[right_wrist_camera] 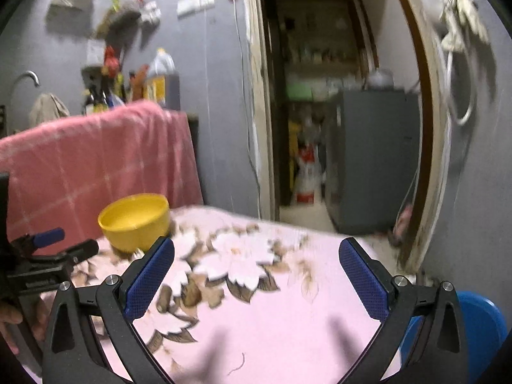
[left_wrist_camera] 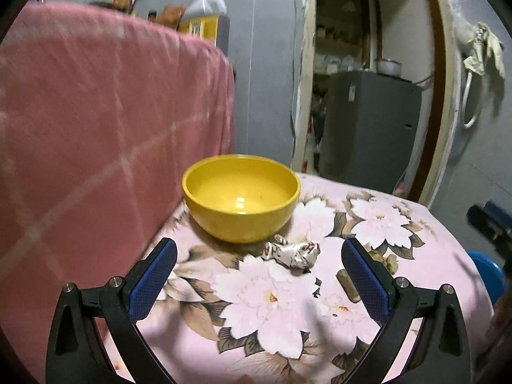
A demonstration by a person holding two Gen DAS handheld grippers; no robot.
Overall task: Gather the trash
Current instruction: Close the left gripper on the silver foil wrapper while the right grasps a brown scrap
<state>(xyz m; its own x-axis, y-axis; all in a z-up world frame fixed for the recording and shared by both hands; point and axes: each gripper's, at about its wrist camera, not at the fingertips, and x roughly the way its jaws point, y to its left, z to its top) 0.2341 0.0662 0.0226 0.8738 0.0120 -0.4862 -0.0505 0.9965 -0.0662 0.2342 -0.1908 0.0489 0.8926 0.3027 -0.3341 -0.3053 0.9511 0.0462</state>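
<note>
A crumpled silvery wrapper (left_wrist_camera: 292,253) lies on the pink floral tablecloth (left_wrist_camera: 400,224), just in front of a yellow bowl (left_wrist_camera: 241,198). The bowl looks empty. My left gripper (left_wrist_camera: 259,256) is open, its blue-padded fingers (left_wrist_camera: 153,283) spread wide on either side of the wrapper and a little short of it. My right gripper (right_wrist_camera: 256,256) is open and empty over the right part of the cloth (right_wrist_camera: 272,320). In the right wrist view the bowl (right_wrist_camera: 136,220) sits at the far left and the left gripper (right_wrist_camera: 51,256) shows at the left edge. The wrapper is out of sight there.
A pink checked cloth (left_wrist_camera: 96,128) drapes over something tall at the table's left. A blue bin (right_wrist_camera: 480,320) stands low at the table's right. A small brown scrap (left_wrist_camera: 348,288) lies by the left gripper's right finger. An open doorway with a grey fridge (left_wrist_camera: 368,128) lies behind.
</note>
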